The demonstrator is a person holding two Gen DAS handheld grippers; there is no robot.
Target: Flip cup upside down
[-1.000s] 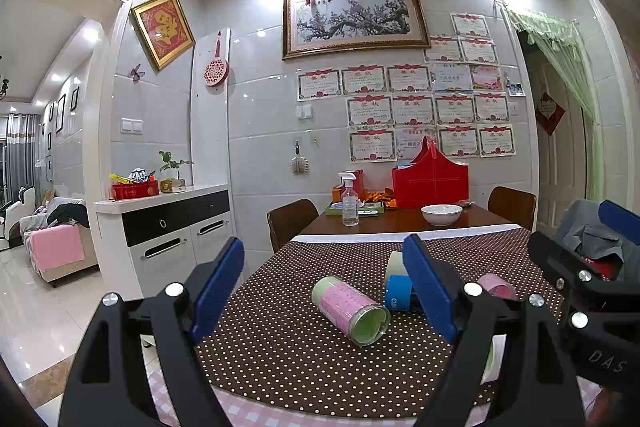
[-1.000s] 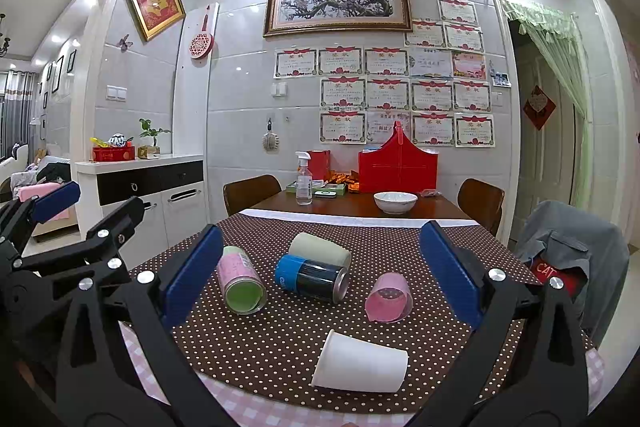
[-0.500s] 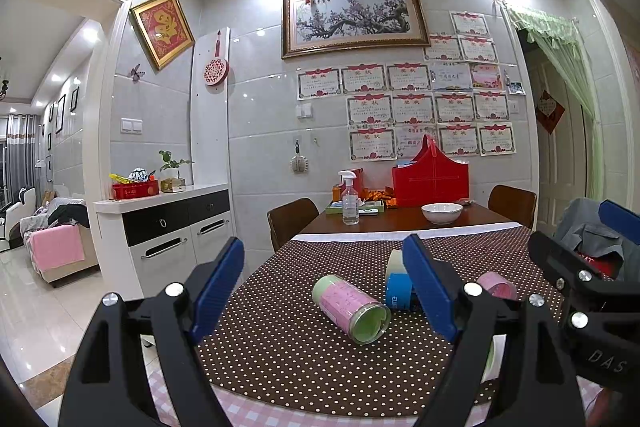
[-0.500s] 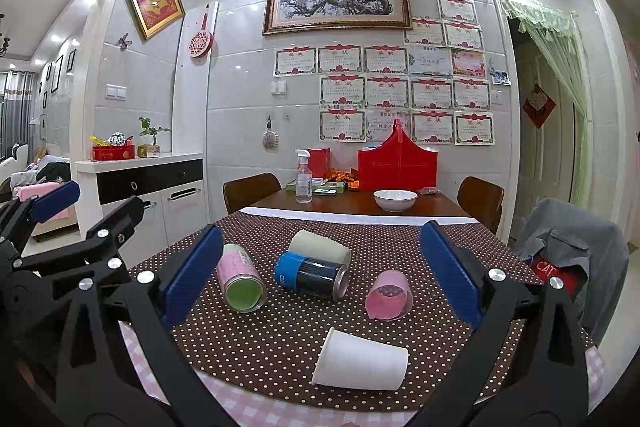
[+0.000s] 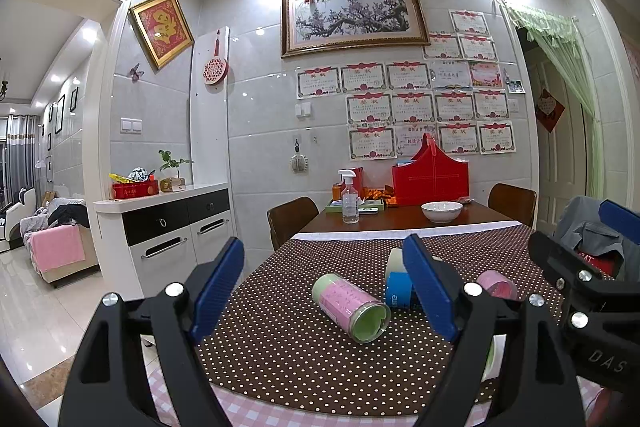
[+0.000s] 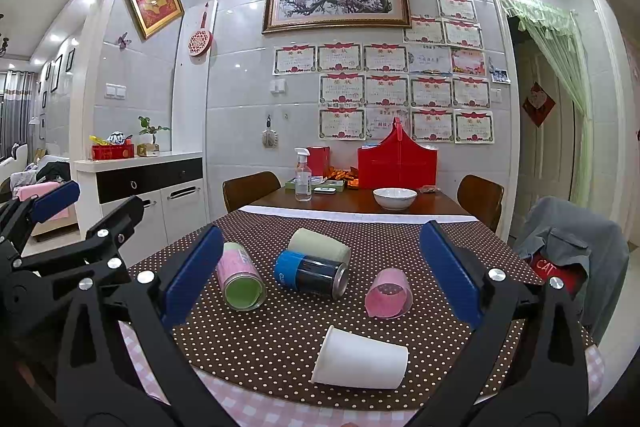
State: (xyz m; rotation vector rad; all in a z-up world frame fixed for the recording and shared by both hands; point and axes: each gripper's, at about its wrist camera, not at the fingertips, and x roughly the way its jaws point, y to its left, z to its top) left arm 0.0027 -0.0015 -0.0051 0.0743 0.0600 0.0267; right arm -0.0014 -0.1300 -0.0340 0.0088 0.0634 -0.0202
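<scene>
Several cups lie on their sides on the dotted brown tablecloth [image 6: 280, 331]. A white paper cup [image 6: 360, 358] lies nearest, between the right gripper's fingers. Behind it lie a pink cup [image 6: 389, 294], a blue and black cup [image 6: 311, 274], a beige cup [image 6: 320, 246] and a pink-and-green cup [image 6: 240, 281], which also shows in the left wrist view [image 5: 351, 307]. My right gripper [image 6: 320, 279] is open and empty above the near table edge. My left gripper [image 5: 324, 291] is open and empty, to the left of the right gripper.
A white bowl [image 6: 394, 198], a spray bottle [image 6: 303, 175] and a red box [image 6: 396, 167] stand at the table's far end. Brown chairs [image 6: 250, 189] flank the table. A grey jacket [image 6: 576, 259] hangs at the right. A white sideboard [image 5: 168, 227] stands at the left.
</scene>
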